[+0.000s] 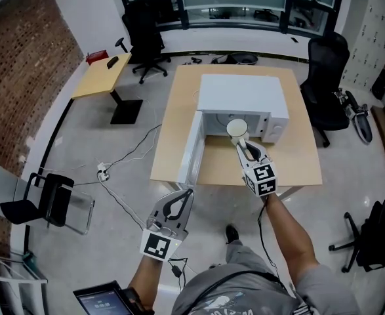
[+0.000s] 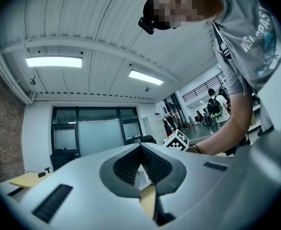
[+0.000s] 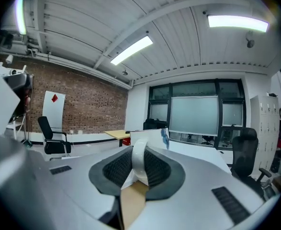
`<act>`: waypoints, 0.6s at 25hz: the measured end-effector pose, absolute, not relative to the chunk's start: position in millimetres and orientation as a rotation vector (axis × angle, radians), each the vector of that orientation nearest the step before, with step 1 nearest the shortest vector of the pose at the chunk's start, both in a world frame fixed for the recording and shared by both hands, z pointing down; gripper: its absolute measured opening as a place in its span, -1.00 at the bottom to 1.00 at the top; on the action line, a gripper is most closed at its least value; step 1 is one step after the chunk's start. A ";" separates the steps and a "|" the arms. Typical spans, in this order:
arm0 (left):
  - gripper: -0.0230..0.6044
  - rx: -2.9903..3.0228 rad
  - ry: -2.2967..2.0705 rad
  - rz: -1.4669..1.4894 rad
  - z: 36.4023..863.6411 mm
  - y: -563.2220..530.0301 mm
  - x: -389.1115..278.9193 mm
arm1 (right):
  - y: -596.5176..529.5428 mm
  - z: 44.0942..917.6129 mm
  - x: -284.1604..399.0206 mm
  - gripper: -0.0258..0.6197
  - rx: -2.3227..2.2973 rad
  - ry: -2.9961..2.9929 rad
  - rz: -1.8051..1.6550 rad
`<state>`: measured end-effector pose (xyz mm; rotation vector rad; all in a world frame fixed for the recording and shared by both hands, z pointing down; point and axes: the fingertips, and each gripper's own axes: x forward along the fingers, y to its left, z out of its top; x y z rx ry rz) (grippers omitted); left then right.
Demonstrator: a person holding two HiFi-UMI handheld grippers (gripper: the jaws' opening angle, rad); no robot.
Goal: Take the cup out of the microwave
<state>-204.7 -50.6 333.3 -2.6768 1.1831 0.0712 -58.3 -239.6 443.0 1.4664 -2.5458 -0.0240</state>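
Note:
A white microwave (image 1: 241,94) stands on a wooden table (image 1: 297,169), its door (image 1: 191,153) swung open to the left. My right gripper (image 1: 240,140) is shut on the wall of a white cup (image 1: 237,128), which it holds upright just in front of the oven's opening. In the right gripper view the cup's white rim (image 3: 139,166) sits pinched between the two pads. My left gripper (image 1: 188,193) hangs low over the floor, short of the table's front edge, with its tips together and nothing in them; its pads (image 2: 130,164) meet at the tip.
A black office chair (image 1: 326,77) stands by the table's right side and another (image 1: 146,35) behind it. A small desk (image 1: 100,74) is at the back left. Cables and a power strip (image 1: 102,172) lie on the floor to the left. A tablet (image 1: 103,302) shows at the bottom.

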 end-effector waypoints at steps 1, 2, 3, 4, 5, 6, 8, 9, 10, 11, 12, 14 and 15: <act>-0.84 -2.672 1.178 0.078 330.8 -46.3 -205.9 | -231.6 435.7 -59.5 -0.69 1.463 -2.552 -0.035; -0.84 -2.668 1.172 0.085 328.1 -41.6 -207.3 | -223.5 428.3 -61.1 -0.69 1.460 -2.558 -0.044; -0.84 -2.663 1.166 0.090 325.6 -36.6 -209.0 | -215.0 420.9 -62.9 -0.69 1.456 -2.566 -0.053; -0.84 -2.659 1.160 0.096 323.0 -31.2 -210.8 | -206.2 413.5 -64.7 -0.69 1.452 -2.574 -0.062; -0.84 -2.654 1.154 0.102 320.4 -25.6 -212.7 | -197.1 406.2 -66.8 -0.69 1.447 -2.580 -0.074; -0.84 -2.650 1.147 0.109 317.8 -20.0 -214.7 | -187.8 398.8 -68.9 -0.69 1.442 -2.586 -0.086; -0.84 -2.645 1.132 0.122 314.4 -8.7 -218.4 | -168.1 384.6 -73.0 -0.69 1.434 -2.602 -0.107; -0.84 -2.645 1.123 0.128 313.1 -2.8 -220.2 | -157.6 377.8 -74.9 -0.69 1.431 -2.610 -0.117; -0.84 -2.645 1.114 0.136 311.5 3.0 -221.9 | -146.9 370.9 -76.7 -0.69 1.427 -2.618 -0.128; -0.84 -2.645 1.105 0.146 309.6 8.3 -223.4 | -136.3 363.9 -78.3 -0.69 1.422 -2.626 -0.138; -0.84 -2.646 1.097 0.156 307.6 13.4 -224.6 | -125.8 356.8 -79.4 -0.69 1.415 -2.636 -0.146; -0.84 -2.649 1.078 0.172 304.0 23.5 -226.1 | -103.7 343.0 -80.9 -0.69 1.398 -2.653 -0.163; -0.84 -2.651 1.068 0.176 302.3 28.9 -226.9 | -91.6 336.4 -81.7 -0.69 1.388 -2.659 -0.172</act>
